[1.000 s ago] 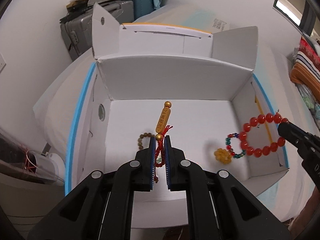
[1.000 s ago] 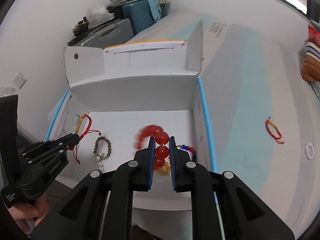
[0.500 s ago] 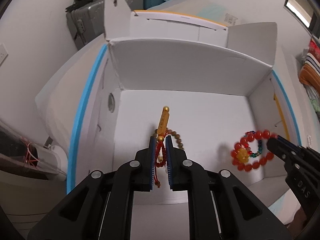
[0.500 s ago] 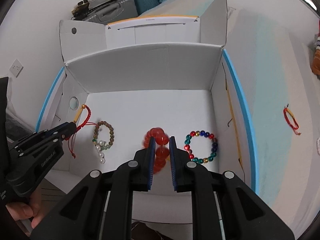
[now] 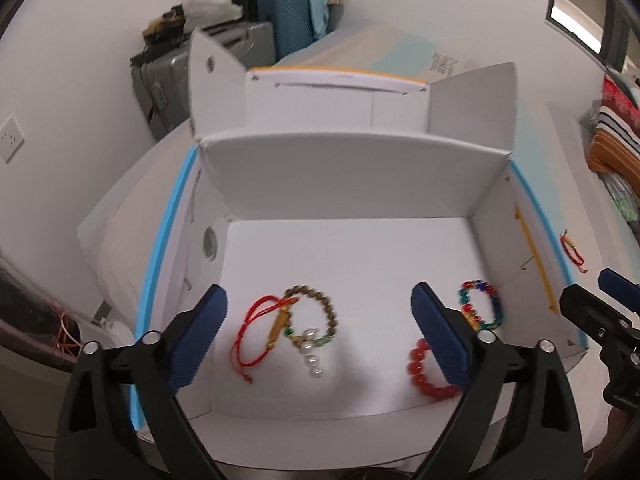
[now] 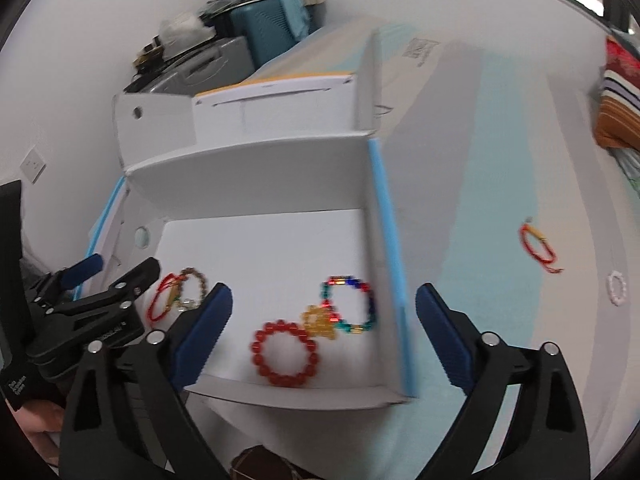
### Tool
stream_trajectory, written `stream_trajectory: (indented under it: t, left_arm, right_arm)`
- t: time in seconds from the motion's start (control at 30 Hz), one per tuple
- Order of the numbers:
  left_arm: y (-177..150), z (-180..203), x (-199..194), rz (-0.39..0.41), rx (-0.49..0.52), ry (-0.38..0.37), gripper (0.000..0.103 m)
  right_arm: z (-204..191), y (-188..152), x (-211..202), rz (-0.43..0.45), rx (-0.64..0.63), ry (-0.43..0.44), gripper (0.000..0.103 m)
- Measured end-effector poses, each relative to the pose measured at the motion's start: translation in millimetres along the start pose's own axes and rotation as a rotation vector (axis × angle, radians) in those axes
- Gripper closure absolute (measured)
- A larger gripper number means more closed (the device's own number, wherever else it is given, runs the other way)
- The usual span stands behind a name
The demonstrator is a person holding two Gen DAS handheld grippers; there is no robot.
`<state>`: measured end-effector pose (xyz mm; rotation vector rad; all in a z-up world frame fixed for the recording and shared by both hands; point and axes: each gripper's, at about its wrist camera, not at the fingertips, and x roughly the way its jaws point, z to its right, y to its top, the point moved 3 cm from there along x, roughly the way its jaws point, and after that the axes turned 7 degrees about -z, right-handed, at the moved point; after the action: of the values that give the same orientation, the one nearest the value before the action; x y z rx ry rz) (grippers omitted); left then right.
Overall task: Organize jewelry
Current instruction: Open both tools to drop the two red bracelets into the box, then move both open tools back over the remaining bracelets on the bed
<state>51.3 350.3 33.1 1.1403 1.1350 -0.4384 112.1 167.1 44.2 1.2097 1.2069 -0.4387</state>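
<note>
An open white box (image 5: 352, 168) (image 6: 248, 168) stands on the bed. On its floor lie a red cord bracelet with a gold tube (image 5: 260, 328) (image 6: 162, 294), a brown bead bracelet with pearls (image 5: 316, 320) (image 6: 196, 284), a red bead bracelet (image 5: 424, 372) (image 6: 285, 354) and a multicolour bead bracelet (image 5: 482, 308) (image 6: 352, 304) with a yellow charm (image 6: 320, 320). My left gripper (image 5: 316, 332) is open and empty above the box's front. My right gripper (image 6: 324, 328) is open and empty, above the box's right front corner.
On the bedsheet right of the box lie another red cord bracelet (image 6: 538, 246) (image 5: 572, 250) and a small white bead ring (image 6: 616, 286). Suitcases (image 5: 224, 52) stand behind the box. Folded striped cloth (image 5: 616, 136) lies at the far right.
Both grippers have opened. The red cord bracelet and the red bead bracelet were let go and now lie on the box floor. Both grippers have drawn back.
</note>
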Motion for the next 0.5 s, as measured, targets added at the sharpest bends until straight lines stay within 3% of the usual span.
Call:
stream_trajectory:
  t: [0.5]
  left_arm:
    - [0, 140, -19, 0.013, 0.164, -0.105, 0.006]
  right_arm:
    - [149, -23, -61, 0.077, 0.160, -0.130, 0.008]
